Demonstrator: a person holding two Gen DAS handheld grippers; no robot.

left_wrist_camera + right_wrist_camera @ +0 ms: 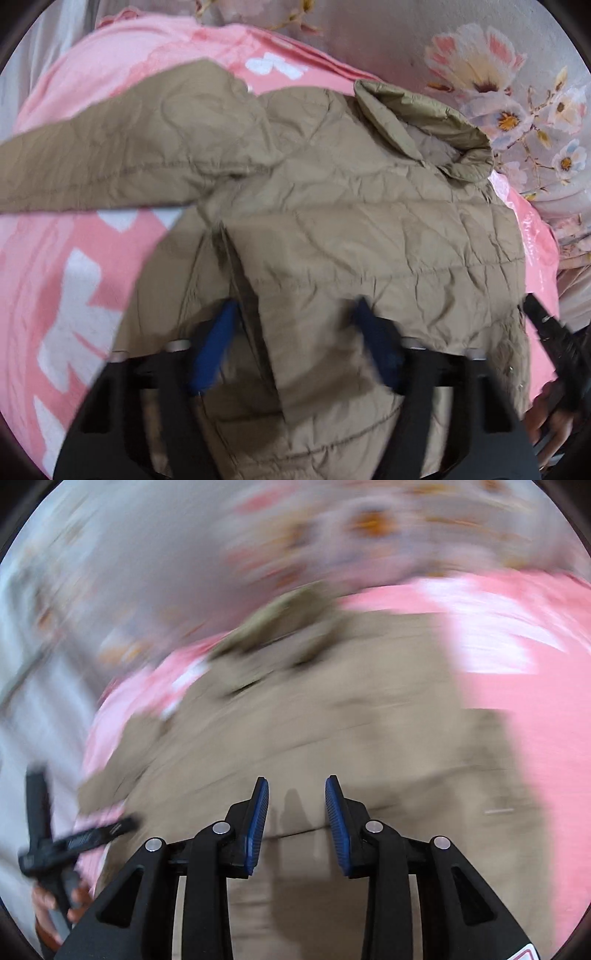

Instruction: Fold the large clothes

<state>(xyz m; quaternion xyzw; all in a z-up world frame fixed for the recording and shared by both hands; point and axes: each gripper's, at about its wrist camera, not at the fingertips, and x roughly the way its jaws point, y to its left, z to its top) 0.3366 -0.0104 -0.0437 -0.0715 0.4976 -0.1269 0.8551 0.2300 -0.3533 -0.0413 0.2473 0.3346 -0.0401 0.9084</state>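
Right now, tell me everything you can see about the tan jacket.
The tan jacket is quilted, with thin, crinkly, puffy-looking fabric stitched in wavy lines. It lies spread on a pink blanket with white shapes. One sleeve stretches out sideways; the olive-lined collar stands open at the far end. A panel is folded over the body, leaving a straight edge. The left gripper straddles that fold, open; the right gripper hovers open over the fabric.
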